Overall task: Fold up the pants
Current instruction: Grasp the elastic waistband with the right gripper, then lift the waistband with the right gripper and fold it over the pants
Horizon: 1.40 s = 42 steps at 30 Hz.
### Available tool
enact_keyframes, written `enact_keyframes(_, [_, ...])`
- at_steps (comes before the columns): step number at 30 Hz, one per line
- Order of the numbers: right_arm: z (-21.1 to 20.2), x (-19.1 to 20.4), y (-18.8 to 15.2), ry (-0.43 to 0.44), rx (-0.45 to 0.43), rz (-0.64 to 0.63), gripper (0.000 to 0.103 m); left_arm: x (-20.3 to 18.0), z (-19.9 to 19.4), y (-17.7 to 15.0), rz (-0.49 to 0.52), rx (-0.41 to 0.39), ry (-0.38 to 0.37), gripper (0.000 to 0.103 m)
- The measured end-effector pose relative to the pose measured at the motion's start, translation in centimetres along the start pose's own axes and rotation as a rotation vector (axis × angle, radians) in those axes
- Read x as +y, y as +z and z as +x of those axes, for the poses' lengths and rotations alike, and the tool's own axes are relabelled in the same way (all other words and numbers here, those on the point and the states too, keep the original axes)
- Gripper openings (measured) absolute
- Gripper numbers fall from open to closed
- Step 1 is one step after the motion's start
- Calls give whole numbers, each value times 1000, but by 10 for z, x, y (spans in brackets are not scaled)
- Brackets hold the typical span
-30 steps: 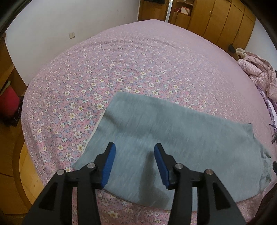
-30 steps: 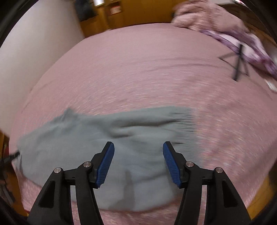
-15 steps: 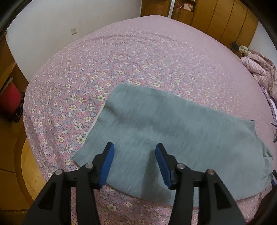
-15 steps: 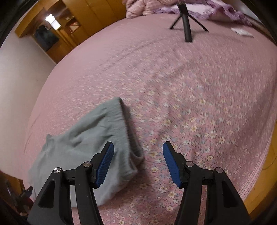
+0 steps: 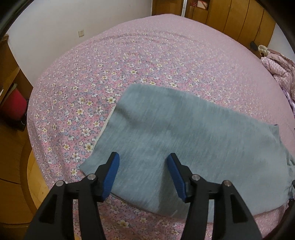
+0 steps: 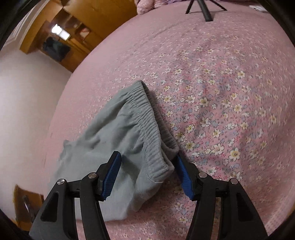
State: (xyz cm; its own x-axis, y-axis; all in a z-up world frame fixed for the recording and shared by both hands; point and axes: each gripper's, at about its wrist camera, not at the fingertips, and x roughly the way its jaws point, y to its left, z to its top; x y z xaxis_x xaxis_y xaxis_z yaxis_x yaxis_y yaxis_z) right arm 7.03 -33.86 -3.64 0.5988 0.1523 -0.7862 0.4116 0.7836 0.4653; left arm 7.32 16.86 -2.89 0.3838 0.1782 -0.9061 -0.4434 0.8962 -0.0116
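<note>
Grey knitted pants (image 5: 186, 136) lie flat on the pink flowered bedsheet (image 5: 129, 61), long axis left-right. Right gripper (image 6: 147, 173), wide open and empty, straddles the ribbed waistband (image 6: 147, 118); left gripper (image 5: 142, 175), open and empty, hovers above the leg end.

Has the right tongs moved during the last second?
Yes. The right tongs swung rightward to the pants waistband; the tripod slid left.

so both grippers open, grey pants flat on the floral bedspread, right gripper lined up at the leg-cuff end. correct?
Not quite. The right gripper is at the elastic waistband, not the leg cuff; the right wrist view shows the ribbed band between its open fingers. The rest holds: the left gripper is open too, and the grey pants lie on the floral bedspread.
</note>
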Motion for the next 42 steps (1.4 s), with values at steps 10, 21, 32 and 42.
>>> enact_keyframes(10, [-1, 8, -5, -55, -3, 21, 48, 2, 7, 10, -11, 58, 5, 62])
enact_keyframes(21, [8, 10, -6, -102, -23, -35, 38, -3, 18, 23, 29, 48, 16, 68])
enact_keyframes(32, [-12, 53, 7, -76, -42, -156, 22, -2, -6, 16, 12, 21, -19, 68])
enact_keyframes(42, [-31, 137, 0, 13, -83, -365, 21, 12, -38, 8, -16, -45, -44, 68])
